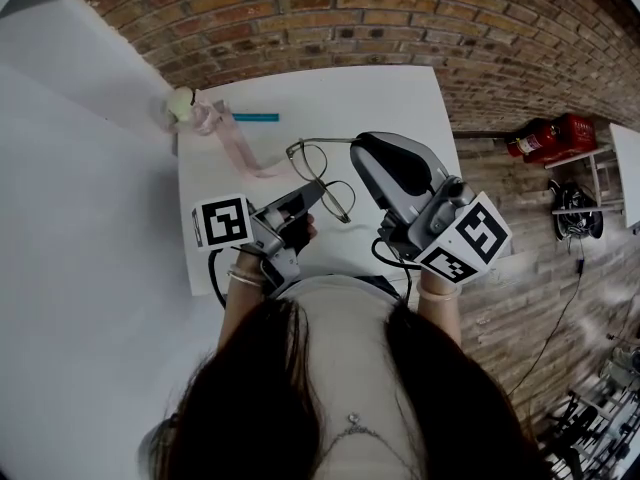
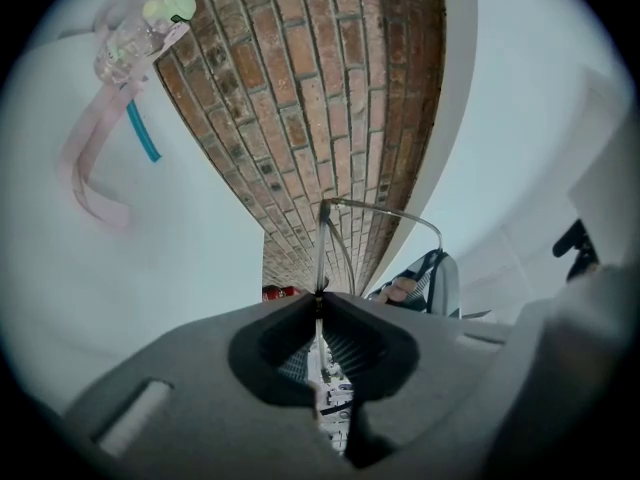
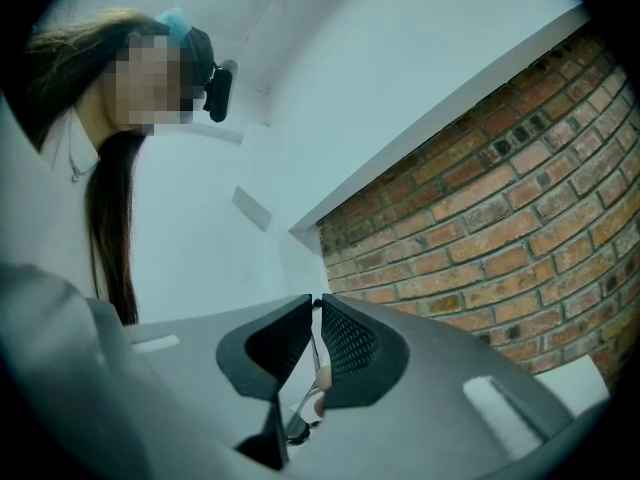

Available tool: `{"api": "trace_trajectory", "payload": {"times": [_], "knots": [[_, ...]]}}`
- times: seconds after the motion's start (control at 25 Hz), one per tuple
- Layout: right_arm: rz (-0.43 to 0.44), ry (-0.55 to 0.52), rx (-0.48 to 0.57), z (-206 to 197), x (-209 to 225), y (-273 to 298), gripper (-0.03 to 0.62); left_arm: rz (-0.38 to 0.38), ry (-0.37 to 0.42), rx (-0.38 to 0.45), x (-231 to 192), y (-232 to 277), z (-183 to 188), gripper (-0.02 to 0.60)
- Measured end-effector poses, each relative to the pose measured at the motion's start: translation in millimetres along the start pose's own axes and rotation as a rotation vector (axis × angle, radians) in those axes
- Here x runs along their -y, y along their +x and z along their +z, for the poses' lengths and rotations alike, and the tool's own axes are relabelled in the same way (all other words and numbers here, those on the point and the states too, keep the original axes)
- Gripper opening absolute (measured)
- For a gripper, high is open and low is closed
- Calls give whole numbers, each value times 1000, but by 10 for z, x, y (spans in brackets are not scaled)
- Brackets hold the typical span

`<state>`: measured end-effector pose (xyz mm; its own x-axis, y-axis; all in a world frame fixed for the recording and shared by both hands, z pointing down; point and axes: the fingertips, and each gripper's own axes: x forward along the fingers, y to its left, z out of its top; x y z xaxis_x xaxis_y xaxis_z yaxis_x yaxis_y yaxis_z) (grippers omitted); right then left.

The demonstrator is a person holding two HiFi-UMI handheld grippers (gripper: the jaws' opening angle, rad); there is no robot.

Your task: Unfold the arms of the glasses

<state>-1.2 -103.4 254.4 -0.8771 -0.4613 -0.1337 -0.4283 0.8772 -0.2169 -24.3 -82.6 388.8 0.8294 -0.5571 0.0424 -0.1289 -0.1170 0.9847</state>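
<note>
Thin metal-framed glasses [image 1: 337, 200] hang above the white table [image 1: 400, 93], held between both grippers. My left gripper [image 1: 318, 190] is shut on the frame beside one lens. In the left gripper view the wire frame [image 2: 380, 211] rises from between the shut jaws [image 2: 318, 300] and bends to the right. My right gripper [image 1: 358, 144] is shut on the end of one arm, which runs from the frame's top edge. In the right gripper view a thin arm [image 3: 312, 336] passes between the closed pads; the rest of the glasses is hidden behind the gripper body.
A small clear bottle with a green cap [image 1: 183, 102] and a pink strap [image 1: 235, 146] lies at the table's far left corner, beside a blue pen [image 1: 256, 118]. A brick wall [image 1: 400, 18] stands behind. A red fire extinguisher [image 1: 548, 136] lies on the floor at right.
</note>
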Motion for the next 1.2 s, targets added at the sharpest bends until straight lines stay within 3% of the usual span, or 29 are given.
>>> {"api": "trace_trajectory", "payload": {"times": [0.4, 1.2], "knots": [[-11, -3, 1, -13, 27, 34, 35, 90, 70, -54, -210, -49, -41, 20], [-32, 5, 13, -17, 102, 44, 37, 115, 112, -139, -259, -10, -183, 20]]}}
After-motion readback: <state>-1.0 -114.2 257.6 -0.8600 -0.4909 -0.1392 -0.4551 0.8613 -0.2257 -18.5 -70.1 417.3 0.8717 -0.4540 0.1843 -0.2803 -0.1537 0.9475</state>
